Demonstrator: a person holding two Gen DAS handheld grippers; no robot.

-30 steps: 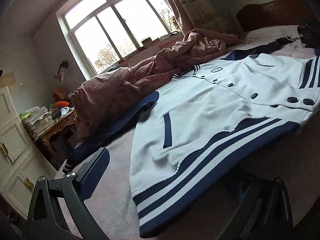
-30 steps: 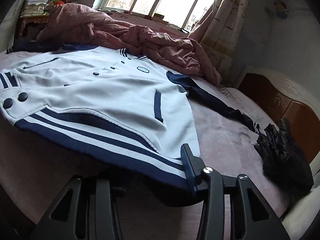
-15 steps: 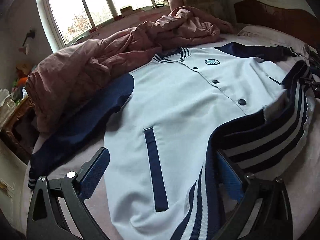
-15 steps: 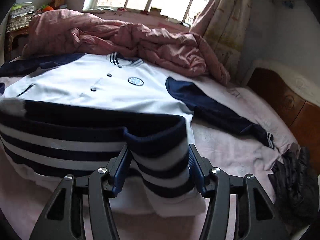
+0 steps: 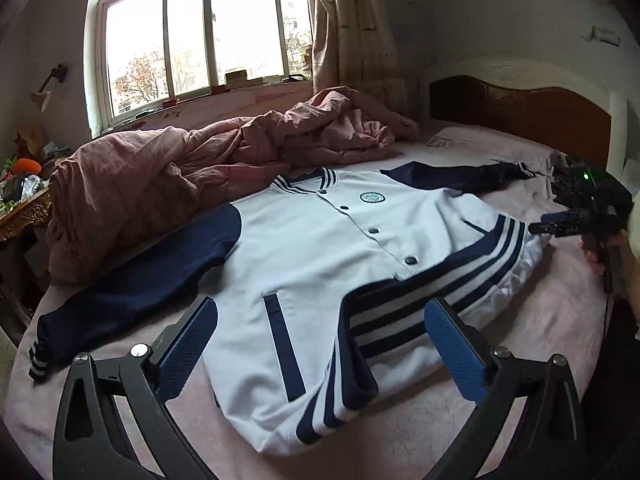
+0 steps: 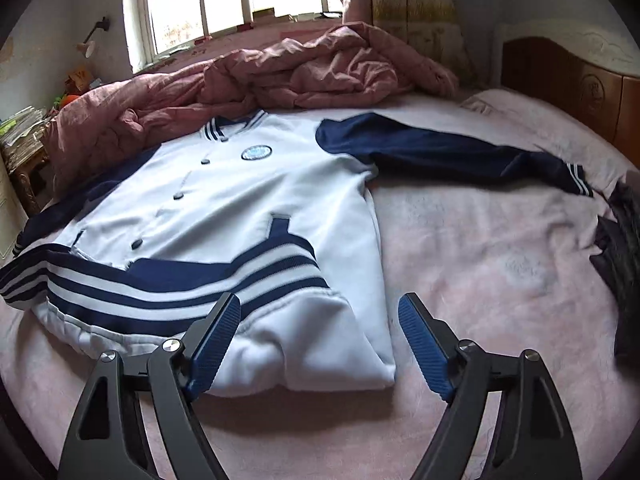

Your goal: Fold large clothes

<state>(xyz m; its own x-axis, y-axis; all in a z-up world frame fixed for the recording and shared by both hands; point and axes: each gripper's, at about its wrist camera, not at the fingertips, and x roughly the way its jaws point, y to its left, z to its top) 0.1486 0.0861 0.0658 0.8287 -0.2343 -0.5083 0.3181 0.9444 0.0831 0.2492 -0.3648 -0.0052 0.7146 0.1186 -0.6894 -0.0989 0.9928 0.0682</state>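
Note:
A white jacket (image 5: 320, 240) with navy sleeves and a striped hem lies front up on the pink bed sheet (image 6: 480, 260). Its striped hem (image 6: 180, 280) is folded up over the lower front. My left gripper (image 5: 322, 306) hovers open over the folded left corner, and its pads do not touch the cloth. My right gripper (image 6: 320, 300) has its jaws opening. The folded right corner lies between them, free of the pads. In the left wrist view the right gripper (image 5: 554, 226) shows at the far right, held by a hand.
A crumpled pink quilt (image 5: 220, 160) is heaped behind the jacket under the window. A wooden headboard (image 5: 520, 112) closes the right side. A black garment (image 6: 620, 248) lies at the right edge of the bed. A cluttered side table (image 5: 24, 208) stands at the left.
The striped hem was lifted from the bed's near edge and laid back over the jacket front. The right jaws spread and released it. Both grippers have risen and drawn back.

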